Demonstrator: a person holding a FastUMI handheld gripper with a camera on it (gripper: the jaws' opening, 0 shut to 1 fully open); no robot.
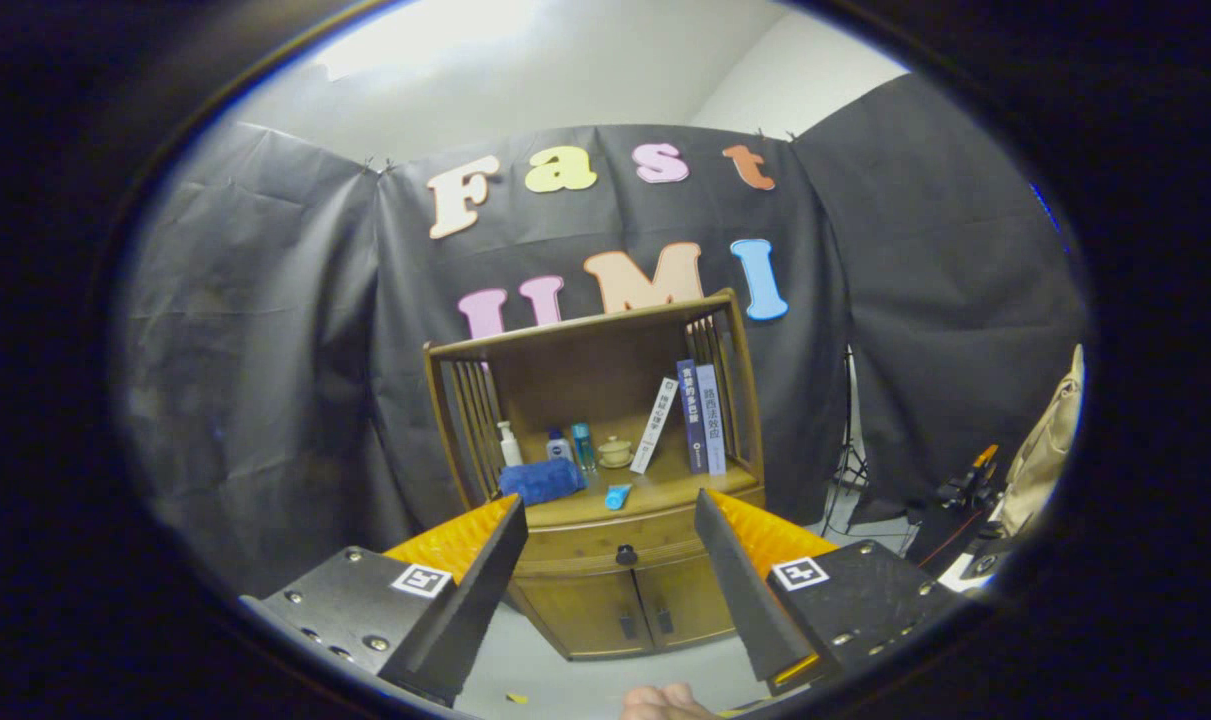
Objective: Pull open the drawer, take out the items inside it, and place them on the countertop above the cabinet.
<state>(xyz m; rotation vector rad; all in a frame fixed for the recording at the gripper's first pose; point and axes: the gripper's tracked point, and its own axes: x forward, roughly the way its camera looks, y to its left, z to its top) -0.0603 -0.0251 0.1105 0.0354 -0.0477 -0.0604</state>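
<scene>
The gripper [610, 560] hangs in the air with its two fingers [485, 570] spread wide and nothing between them but open space; they touch nothing. Well beyond the fingers, and seen in the gap between them, stands one wooden cabinet [605, 600] against the black cloth wall. Its single drawer [605, 548] is closed, with one dark round knob [625, 553] at its middle, straight ahead between the fingertips. Below the drawer are two small doors [630, 610], each with one dark handle.

Above the drawer lies the worktop [665, 490], set inside an open shelf frame with slatted sides. On it, beyond the left finger, is one rolled blue cloth [540, 480]. Behind that stands one white bottle [509, 443], and next to it one small blue-capped bottle [559, 446] and one teal bottle [584, 446], making three bottles in all. To their right sits one small lidded cup [615, 452]. Near the front edge of the worktop lies one small light-blue item [617, 496]; what it is cannot be told. Beyond the right finger are three books [700, 415]: one white one leaning, two upright against the slats.

Part of a hand [665, 703] shows below, between the fingers' bases. What the drawer holds is hidden
</scene>
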